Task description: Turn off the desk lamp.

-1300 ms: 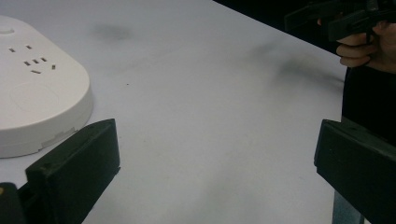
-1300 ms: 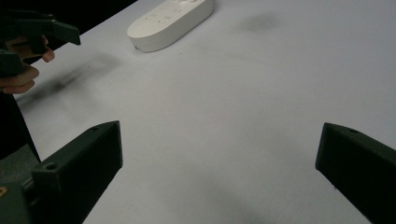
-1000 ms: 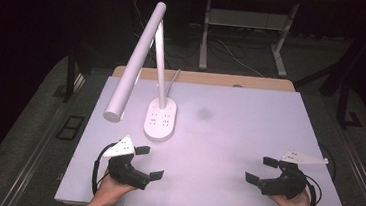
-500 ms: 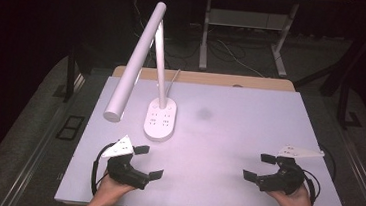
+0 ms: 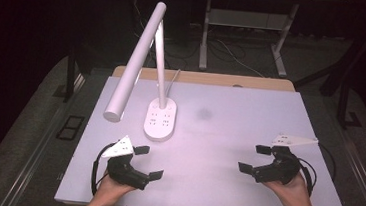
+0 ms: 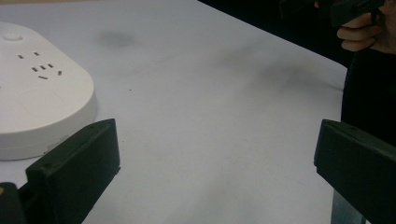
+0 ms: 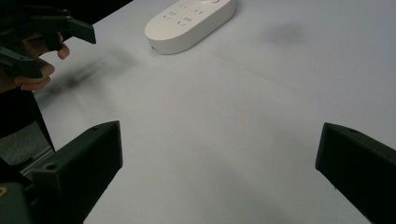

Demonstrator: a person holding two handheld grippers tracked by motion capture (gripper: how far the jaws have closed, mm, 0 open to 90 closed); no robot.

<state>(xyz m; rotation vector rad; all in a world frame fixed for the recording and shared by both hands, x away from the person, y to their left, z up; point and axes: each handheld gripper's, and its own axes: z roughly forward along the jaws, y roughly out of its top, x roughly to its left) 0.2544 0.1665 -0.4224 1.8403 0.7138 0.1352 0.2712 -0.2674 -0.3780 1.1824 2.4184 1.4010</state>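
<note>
Both idle near the worktop's (image 5: 248, 139) front edge: left hand-held gripper (image 5: 147, 161) by the front-left corner, right hand-held gripper (image 5: 255, 158) toward the front-right. Both have jaws spread wide, nothing between them.

The nearest thing is the desk lamp: its white oval base (image 5: 160, 118) sits left of centre, toward the back edge, with the stem rising from its far end and the tube head (image 5: 133, 63) slanting forward-left over the worktop.

We judge the left one is closest to the base. For a clean approach we'd go in low along the surface toward the base's near rim (image 6: 44, 119) and come under the tube head rather than through it; the head overhangs the direct line in from the front-left corner.

Room: centre and right half are bare, with free travel. Left edge is close to our left hand, and the right hand sits near the right edge, so keep swings inward. There is a faint dark smudge (image 5: 203, 114) mid-worktop, no obstacle.
</note>
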